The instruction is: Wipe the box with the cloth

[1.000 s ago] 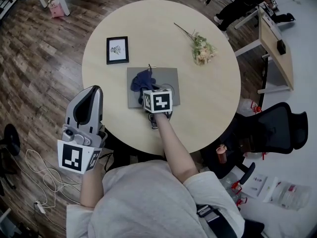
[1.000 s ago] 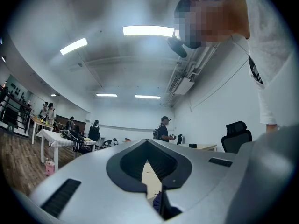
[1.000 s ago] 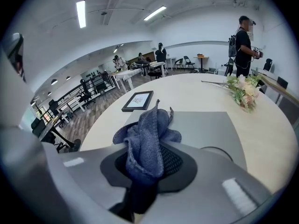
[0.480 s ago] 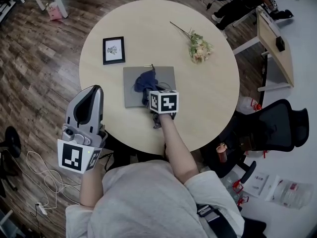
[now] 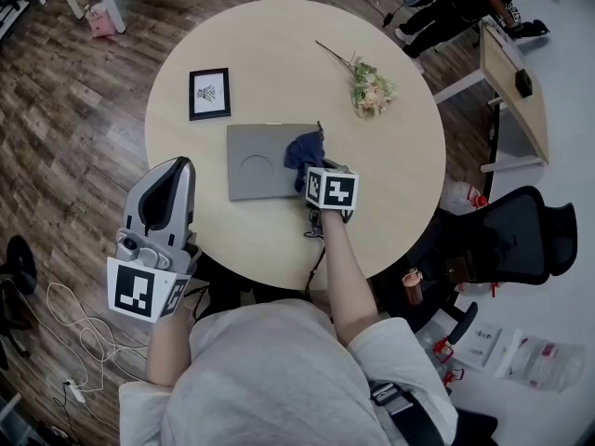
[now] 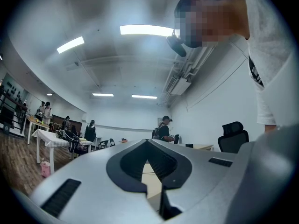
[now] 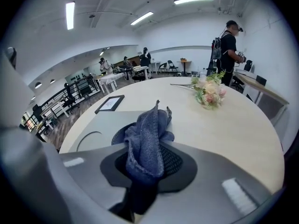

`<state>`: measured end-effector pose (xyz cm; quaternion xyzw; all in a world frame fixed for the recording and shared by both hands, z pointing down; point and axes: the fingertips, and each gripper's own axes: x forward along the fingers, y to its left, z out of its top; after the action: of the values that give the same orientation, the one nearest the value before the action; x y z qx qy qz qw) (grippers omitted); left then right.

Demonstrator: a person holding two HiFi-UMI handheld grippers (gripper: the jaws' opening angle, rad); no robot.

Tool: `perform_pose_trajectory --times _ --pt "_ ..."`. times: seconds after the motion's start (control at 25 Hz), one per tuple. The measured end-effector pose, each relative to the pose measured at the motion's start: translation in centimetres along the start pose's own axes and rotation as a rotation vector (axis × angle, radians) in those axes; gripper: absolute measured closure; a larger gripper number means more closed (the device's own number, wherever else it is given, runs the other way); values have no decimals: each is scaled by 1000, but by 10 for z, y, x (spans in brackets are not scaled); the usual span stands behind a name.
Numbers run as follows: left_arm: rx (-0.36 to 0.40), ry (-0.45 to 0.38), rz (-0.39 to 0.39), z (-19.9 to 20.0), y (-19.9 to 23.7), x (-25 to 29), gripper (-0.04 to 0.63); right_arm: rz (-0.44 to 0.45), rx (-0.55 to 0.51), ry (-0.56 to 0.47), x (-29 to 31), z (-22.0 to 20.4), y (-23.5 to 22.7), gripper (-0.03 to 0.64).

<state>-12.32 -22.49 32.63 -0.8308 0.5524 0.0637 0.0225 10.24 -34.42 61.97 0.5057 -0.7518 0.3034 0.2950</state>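
A flat grey box (image 5: 263, 162) with a round mark on its lid lies in the middle of the round table (image 5: 279, 54). My right gripper (image 5: 318, 167) is shut on a bunched blue cloth (image 5: 304, 150), which rests on the box's right edge. In the right gripper view the cloth (image 7: 145, 136) fills the jaws and stands up above them, with the box (image 7: 96, 127) behind to the left. My left gripper (image 5: 171, 171) hangs shut beside the table's left front edge, apart from the box, holding nothing. In the left gripper view its jaws meet at the tip and a strip of table shows through a gap.
A black-framed picture (image 5: 208, 94) lies at the table's back left and a flower sprig (image 5: 367, 85) at the back right. An office chair (image 5: 507, 240) stands to the right of the table, with a desk (image 5: 511, 72) beyond. People stand in the room's background.
My right gripper has dragged the cloth rightward across the box, from its middle to its right edge, uncovering the round mark. The left gripper has stayed put.
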Motion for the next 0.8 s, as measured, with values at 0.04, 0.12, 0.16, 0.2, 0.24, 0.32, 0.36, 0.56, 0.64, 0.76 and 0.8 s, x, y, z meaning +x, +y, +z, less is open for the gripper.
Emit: perform_pose_trajectory --times 0.04,0.12,0.16,0.2,0.24,0.32,0.36,0.56,0.64,0.76,0.8 --pt "0 0 -3 0 -1 1 589 -6 9 -3 -3 -1 -7 531" --pt "2 0 -6 0 -4 1 589 4 42 -10 -7 -3 -15 531" --pt "3 0 -8 0 -6 2 589 9 59 -14 -8 -3 -17 530" --pt "4 0 -8 1 -7 2 589 10 70 -18 -10 -4 -20 531" --pt "5 -1 -8 1 -7 2 589 5 75 -21 -12 -4 -22 531" --pt "7 -3 -3 2 -7 1 589 -21 68 -24 -15 -5 -31 531" --pt "7 -3 0 2 -6 0 589 -34 65 -25 -16 -6 -36 531" --pt "4 -6 6 3 -6 -5 589 -53 94 -24 -18 -8 -47 531" --pt "6 -6 5 4 -6 -7 589 -45 91 -34 -21 -5 -38 531" --pt "7 -10 7 6 -4 -10 589 19 82 -60 -25 0 -4 531" --pt "7 -12 7 7 -3 -12 589 47 73 -69 -25 1 11 531"
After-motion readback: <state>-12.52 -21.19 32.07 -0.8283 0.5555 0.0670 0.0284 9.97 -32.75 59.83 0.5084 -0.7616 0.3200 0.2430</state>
